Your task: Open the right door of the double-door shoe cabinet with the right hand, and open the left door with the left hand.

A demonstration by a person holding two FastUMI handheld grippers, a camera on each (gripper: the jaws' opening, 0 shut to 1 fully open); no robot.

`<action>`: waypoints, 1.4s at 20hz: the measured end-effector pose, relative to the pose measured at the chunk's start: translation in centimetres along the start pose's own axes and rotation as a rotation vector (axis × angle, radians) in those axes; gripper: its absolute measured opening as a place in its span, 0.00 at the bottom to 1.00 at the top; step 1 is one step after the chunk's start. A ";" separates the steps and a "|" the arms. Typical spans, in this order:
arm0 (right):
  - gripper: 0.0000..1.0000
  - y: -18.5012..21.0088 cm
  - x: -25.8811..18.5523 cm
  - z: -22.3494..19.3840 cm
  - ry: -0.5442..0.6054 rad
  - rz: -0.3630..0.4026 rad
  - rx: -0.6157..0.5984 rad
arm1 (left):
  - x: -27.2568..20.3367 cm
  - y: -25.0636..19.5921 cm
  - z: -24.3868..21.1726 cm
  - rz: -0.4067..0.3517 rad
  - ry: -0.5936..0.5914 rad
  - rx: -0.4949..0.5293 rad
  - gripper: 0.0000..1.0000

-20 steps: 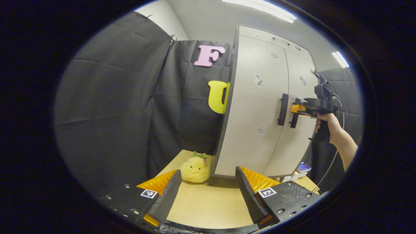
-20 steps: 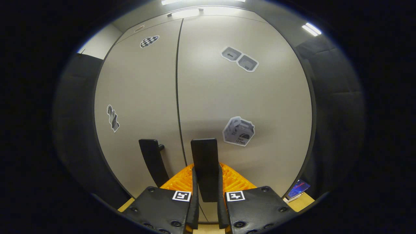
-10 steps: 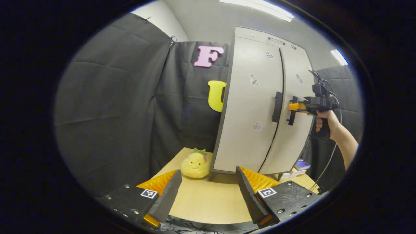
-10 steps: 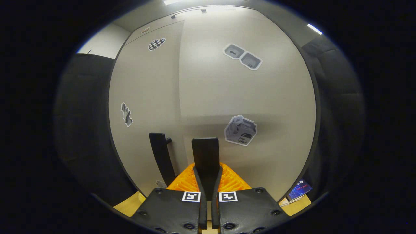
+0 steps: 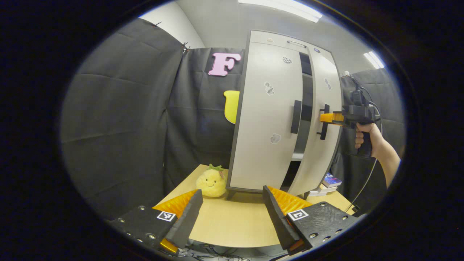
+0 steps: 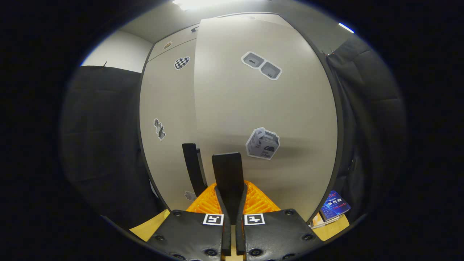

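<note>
Right gripper point(image 6: 230, 203) clamps right door handle point(image 6: 227, 173), right door point(image 6: 268, 108) ajar.

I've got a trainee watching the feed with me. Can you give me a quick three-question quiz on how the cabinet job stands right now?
1. True or false: the right gripper is shut on the right door handle.
2. Which door stands ajar? A) the left door B) the right door C) neither
3. Fill in: beside the cabinet's foot, on the table, sits a yellow plush ____.

Key
1. True; both fingers press on it.
2. B; a dark gap shows between the doors.
3. Toy. The left gripper is open, away from the cabinet.
</note>
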State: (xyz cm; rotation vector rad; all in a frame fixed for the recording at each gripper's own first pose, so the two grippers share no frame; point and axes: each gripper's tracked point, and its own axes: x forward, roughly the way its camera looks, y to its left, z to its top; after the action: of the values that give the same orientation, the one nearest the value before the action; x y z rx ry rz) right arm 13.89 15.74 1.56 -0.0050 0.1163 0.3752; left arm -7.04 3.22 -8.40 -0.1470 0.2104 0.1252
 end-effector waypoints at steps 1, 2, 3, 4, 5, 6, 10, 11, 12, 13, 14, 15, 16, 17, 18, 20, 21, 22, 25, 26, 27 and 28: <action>0.07 -0.3 -0.9 0.0 -0.001 0.000 -0.004 | 0.1 -0.4 0.0 -0.007 0.001 0.003 0.95; 0.07 -0.6 -1.8 -0.2 -0.002 0.001 -0.004 | 0.2 -0.8 0.1 -0.012 -0.001 0.009 0.96; 0.07 -0.9 -2.5 -0.3 -0.002 0.001 0.000 | 0.3 -1.0 0.2 -0.015 -0.005 0.015 0.95; 0.07 -1.2 -3.0 -0.4 0.001 0.005 0.000 | 0.4 -1.3 0.4 -0.019 -0.010 0.019 0.95; 0.07 -1.4 -3.5 -0.5 0.004 0.008 0.002 | 0.5 -1.6 0.4 -0.024 -0.014 0.018 0.95; 0.07 -1.6 -3.9 -0.5 0.007 0.007 0.001 | 0.7 -2.0 0.4 -0.031 -0.016 0.015 0.95; 0.07 -2.4 -5.5 -0.6 0.005 -0.006 -0.003 | 0.6 -3.3 0.1 -0.060 -0.015 0.010 0.95; 0.07 -2.7 -6.0 -0.6 0.004 -0.008 -0.002 | 0.6 -3.4 0.0 -0.063 -0.014 0.020 0.95; 0.07 -3.0 -6.4 -0.6 0.003 -0.008 0.004 | 0.5 -3.4 -0.3 -0.065 -0.011 0.031 0.95; 0.07 -3.3 -6.8 -0.6 0.002 -0.009 0.011 | 0.6 -3.5 -0.4 -0.068 -0.008 0.040 0.95; 0.07 -3.6 -7.3 -0.7 0.001 -0.013 0.013 | 0.6 -3.6 -0.5 -0.071 -0.003 0.043 0.95; 0.07 -3.9 -7.7 -0.6 0.001 -0.018 0.009 | 0.8 -3.7 -0.9 -0.073 0.003 0.043 0.95; 0.06 -4.1 -8.1 -0.7 0.003 -0.020 0.008 | 0.9 -3.8 -0.9 -0.074 0.007 0.040 0.95; 0.06 -4.4 -8.5 -0.7 0.003 -0.023 0.010 | 0.9 -4.0 -1.0 -0.077 0.008 0.036 0.95; 0.06 -4.7 -8.8 -0.7 0.001 -0.025 0.011 | 1.0 -4.2 -1.0 -0.081 0.010 0.034 0.95; 0.06 -5.2 -9.5 -0.7 -0.004 -0.026 0.008 | 1.1 -4.5 -1.2 -0.091 0.016 0.036 0.95; 0.06 -5.6 -9.8 -0.6 -0.006 -0.028 0.012 | 1.2 -4.7 -1.3 -0.092 0.013 0.041 0.95; 0.06 -5.9 -10.1 -0.6 -0.007 -0.030 0.016 | 1.2 -4.8 -1.0 -0.095 0.004 0.047 0.95; 0.06 -7.0 -11.0 -0.5 -0.012 -0.043 0.001 | 1.6 -5.6 -0.8 -0.108 0.000 0.063 0.95; 0.06 -7.4 -11.3 -0.5 -0.012 -0.049 -0.007 | 1.8 -5.9 -0.7 -0.113 0.000 0.063 0.95; 0.06 -7.8 -11.5 -0.5 -0.012 -0.057 -0.011 | 2.0 -6.2 -0.7 -0.118 0.001 0.063 0.95; 0.06 -8.2 -11.8 -0.5 -0.011 -0.062 -0.012 | 2.2 -6.6 -0.7 -0.123 0.001 0.067 0.95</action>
State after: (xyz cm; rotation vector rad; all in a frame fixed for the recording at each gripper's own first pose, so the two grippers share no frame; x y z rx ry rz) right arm 5.93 3.82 2.24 -0.0186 0.1030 0.3141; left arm -4.16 -3.15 -8.66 -0.0933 0.2056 -0.0040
